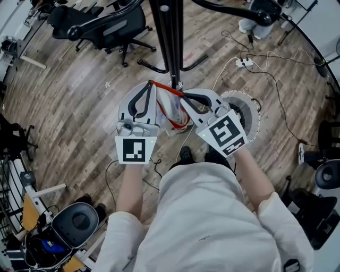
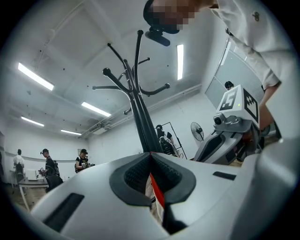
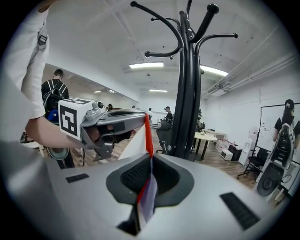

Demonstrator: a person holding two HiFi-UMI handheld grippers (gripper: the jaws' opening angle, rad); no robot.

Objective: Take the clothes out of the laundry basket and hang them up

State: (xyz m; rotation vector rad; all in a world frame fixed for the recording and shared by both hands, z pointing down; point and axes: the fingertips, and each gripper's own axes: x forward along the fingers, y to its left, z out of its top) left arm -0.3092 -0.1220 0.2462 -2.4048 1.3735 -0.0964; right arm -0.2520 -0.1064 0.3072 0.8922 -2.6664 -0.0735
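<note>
Right now the L gripper [image 1: 151,85] and R gripper [image 1: 184,96] are each clamped tight on the red-trimmed white garment [image 1: 171,114]. It's stretched between them at frame centre, just in front of the coat rack [image 1: 171,37]. The laundry basket [image 1: 254,109] sits centre right, under the R gripper. To hang it well: hold both pinches firm, lift the red edge over 1 hook [image 3: 212,8], and confirm it catches before releasing either side.
</note>
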